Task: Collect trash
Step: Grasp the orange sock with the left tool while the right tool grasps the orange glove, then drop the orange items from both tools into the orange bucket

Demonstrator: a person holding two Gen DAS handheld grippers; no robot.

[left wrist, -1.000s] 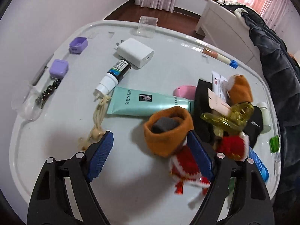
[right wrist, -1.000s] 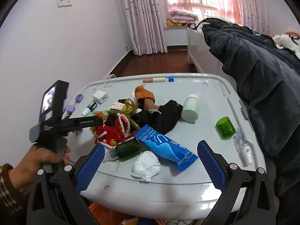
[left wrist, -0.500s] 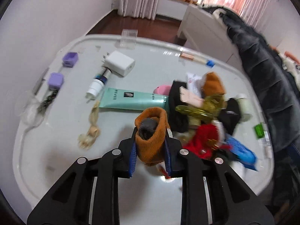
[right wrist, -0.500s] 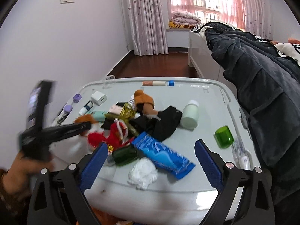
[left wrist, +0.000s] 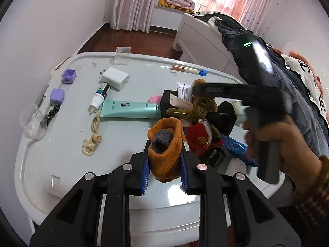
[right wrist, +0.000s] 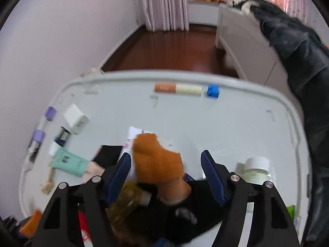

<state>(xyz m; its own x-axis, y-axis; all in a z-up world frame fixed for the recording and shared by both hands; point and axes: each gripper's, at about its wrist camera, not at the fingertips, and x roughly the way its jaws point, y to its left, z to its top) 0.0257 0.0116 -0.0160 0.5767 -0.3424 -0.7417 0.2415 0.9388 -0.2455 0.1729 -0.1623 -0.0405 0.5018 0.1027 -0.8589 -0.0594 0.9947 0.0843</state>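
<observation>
Many odds on white table (left wrist: 61, 160), bedroom, pink curtains (left wrist: 131, 4)

An orange sock (left wrist: 167, 156) with grey lining sits between blue pads (left wrist: 145, 175). Beside the sock lie a mint-green tube (left wrist: 129, 112) and red fabric (left wrist: 200, 136).

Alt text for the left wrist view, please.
The left claw is shut on an orange sock above a cluttered white table. Behind it lie a teal tube and white charger; the right hand holds its tool at right.
</observation>
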